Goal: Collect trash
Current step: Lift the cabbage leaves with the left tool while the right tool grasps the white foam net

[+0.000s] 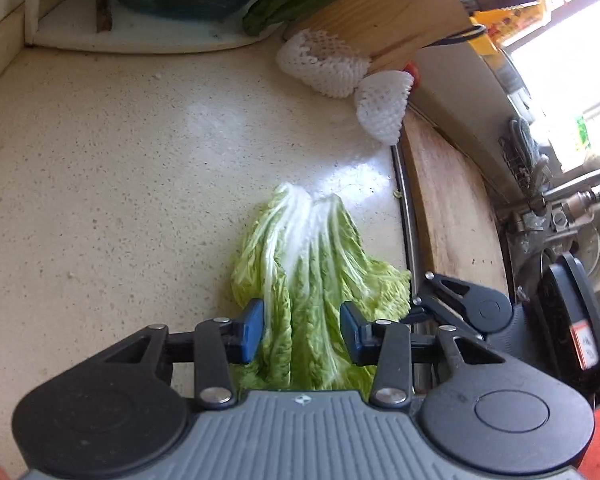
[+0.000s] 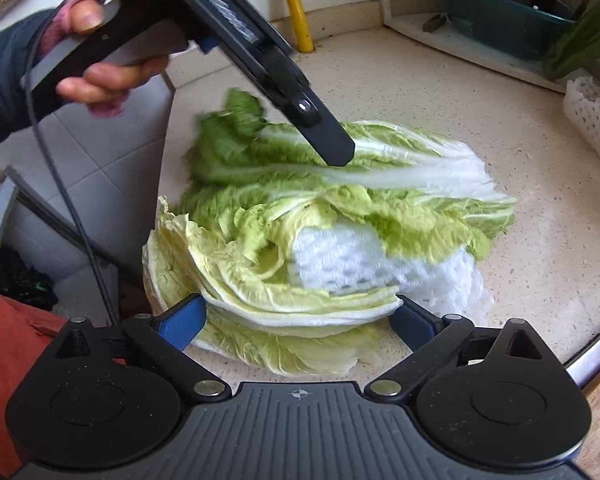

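Straddling the long green-and-white cabbage leaf (image 1: 300, 280) on the speckled cream bench (image 1: 120, 160), the left tongs (image 1: 302, 330) stand part-closed, blue pads at each side of the leaf, not clearly pinching it; I judge them released. The leaf's long axis runs straight ahead from these tongs, white stem end farthest. The right tongs (image 2: 298, 322) gape wide, unclenched, around a pale yellow cabbage leaf stack (image 2: 268, 312), holding nothing. White foam fruit netting (image 2: 360, 264) lies just beyond that stack, partly under leaves. Each heap is nearest its own hand
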Demonstrator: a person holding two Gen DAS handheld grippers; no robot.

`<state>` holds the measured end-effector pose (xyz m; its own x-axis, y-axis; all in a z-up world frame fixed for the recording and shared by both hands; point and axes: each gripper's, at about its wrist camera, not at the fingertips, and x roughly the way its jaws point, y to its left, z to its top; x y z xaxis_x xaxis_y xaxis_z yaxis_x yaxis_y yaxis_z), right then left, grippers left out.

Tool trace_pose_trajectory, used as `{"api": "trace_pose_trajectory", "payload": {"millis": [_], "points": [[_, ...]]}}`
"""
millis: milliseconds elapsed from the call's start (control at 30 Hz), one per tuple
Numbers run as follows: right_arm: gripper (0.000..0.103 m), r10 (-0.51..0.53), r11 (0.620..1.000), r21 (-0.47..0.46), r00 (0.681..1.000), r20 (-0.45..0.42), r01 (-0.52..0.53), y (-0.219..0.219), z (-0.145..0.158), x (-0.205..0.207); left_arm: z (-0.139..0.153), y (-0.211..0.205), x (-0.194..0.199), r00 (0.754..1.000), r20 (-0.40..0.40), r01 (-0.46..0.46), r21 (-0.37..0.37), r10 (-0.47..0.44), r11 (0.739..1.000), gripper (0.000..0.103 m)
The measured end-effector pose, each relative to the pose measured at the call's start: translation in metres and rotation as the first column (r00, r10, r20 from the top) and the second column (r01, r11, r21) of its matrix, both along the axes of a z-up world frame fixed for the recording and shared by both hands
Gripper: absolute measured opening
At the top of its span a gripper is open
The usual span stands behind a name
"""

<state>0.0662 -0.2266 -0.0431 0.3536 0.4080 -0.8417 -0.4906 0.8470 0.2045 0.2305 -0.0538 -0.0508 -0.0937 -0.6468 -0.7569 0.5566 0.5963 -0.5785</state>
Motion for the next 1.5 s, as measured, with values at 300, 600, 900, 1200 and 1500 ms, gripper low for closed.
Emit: {"api": "trace_pose_trajectory", "payload": {"millis": [300,600,900,1200,1500], "points": [[0.103,0.058,0.998,0.006,0.998,0.013,-0.058,-0.004,-0.002,0.003,-0.012,-0.022,0.017,0.992,-0.102,0.075,0.006,-0.074,0.997,0.056],[0.103,-0.004,0.998,0.069,1.0,-0.026,0.006,-0.039,0.011,0.0,-0.002,0.006,0.054,1.0,-0.028,0.011,0.016,-0.011,1.0,0.068],[0.103,-0.113,0.989,0.094,0.993,-0.023,0.115,-0.07,0.018,0.003,-0.05,-0.047,0.066,0.943,-0.26,0.171,-0.155,-0.207,0.973,0.08],[0.103,-0.147,0.979,0.136,0.987,-0.059,0.153,-0.062,0.002,0.007,-0.07,-0.091,0.04,0.834,-0.451,0.193,-0.301,-0.318,0.934,0.08],[0.103,-0.159,0.977,0.132,0.985,-0.073,0.167,-0.064,0.002,0.008,-0.066,-0.103,0.023,0.86,-0.374,0.247,-0.293,-0.348,0.924,0.063]]}}
